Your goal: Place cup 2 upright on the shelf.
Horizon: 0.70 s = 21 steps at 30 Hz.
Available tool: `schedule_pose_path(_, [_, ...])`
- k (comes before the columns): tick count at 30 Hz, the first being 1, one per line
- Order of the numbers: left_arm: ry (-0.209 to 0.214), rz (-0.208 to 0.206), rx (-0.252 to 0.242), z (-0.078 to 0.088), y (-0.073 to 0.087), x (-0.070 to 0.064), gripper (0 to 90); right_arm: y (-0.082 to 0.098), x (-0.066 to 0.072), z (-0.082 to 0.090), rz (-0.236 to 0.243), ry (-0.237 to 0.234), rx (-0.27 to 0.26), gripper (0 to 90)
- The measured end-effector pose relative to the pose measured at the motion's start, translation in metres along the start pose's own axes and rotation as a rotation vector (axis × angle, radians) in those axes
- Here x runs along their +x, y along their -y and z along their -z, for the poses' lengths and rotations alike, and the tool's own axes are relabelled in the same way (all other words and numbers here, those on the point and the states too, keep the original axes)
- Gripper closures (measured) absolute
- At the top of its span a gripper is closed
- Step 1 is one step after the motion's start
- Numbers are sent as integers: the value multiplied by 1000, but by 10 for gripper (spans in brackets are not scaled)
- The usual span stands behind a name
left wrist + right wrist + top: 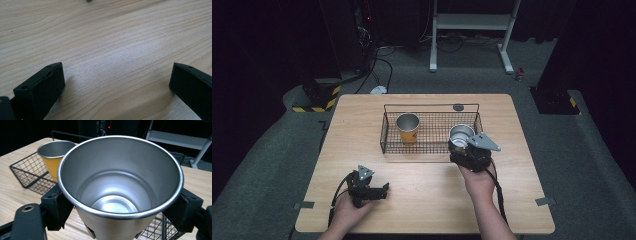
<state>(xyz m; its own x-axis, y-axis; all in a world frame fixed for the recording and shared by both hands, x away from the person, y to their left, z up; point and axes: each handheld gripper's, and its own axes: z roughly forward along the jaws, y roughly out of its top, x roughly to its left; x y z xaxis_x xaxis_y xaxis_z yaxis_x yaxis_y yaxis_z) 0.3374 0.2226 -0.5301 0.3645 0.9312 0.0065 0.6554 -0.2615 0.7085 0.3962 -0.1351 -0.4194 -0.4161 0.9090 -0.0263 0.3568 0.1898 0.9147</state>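
Left gripper (pixel 384 189) low over near-left table (pixel 427 200), jaws spread wide, nothing between. Right gripper (pixel 462 150) clamped on steel cup (pixel 120 190), upright, at wire basket's (pixel 432 148) front right corner. Orange cup (pixel 408 128) upright inside basket, farther left.

The left gripper (pixel 384 189) lies low over the near left of the table, its jaws spread wide apart, the left hand (pixel 346 212) behind it. The right gripper (pixel 460 144) is held farther forward by the right hand (pixel 478 182), jaws apparently clamped.
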Motion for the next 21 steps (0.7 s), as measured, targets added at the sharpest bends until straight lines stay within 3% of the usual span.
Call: schedule_pose_path(21, [1, 0, 0, 0, 0, 0, 5, -21, -6, -35, -36, 24, 26, 184])
